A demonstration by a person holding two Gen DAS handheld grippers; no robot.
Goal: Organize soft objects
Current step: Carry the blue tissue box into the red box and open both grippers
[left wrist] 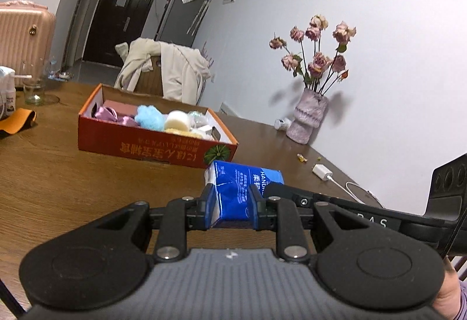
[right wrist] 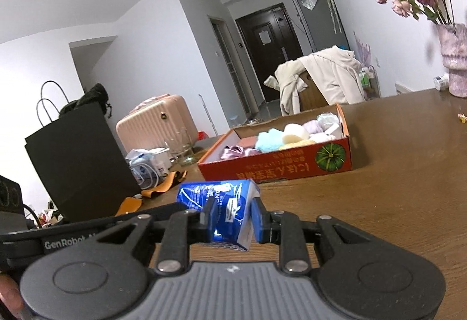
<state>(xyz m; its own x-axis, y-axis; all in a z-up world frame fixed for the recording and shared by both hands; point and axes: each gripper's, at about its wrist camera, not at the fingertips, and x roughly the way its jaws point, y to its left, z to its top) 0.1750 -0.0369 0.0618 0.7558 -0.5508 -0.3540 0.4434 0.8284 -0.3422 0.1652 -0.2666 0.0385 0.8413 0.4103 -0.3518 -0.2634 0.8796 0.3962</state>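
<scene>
A blue tissue pack (left wrist: 236,191) is held above the wooden table, and both grippers grip it. My left gripper (left wrist: 232,209) is shut on its near end. My right gripper (right wrist: 232,220) is shut on its other end, where the pack (right wrist: 216,197) looks crumpled. In the left wrist view the right gripper's body (left wrist: 335,203) reaches in from the right. An orange cardboard box (left wrist: 146,148) stands beyond the pack with a blue fluffy piece (left wrist: 150,117), a cream sponge (left wrist: 178,121) and purple satin cloth (left wrist: 106,114) inside. The right wrist view has the box (right wrist: 277,171) ahead and to the right.
A pink vase (left wrist: 309,118) with dried roses stands by the wall. A white charger (left wrist: 322,172) and cable lie right of the pack. A glass (left wrist: 35,89) and a black paper bag (right wrist: 78,156) are on the left. A chair with a cream coat (left wrist: 172,72) stands behind the box.
</scene>
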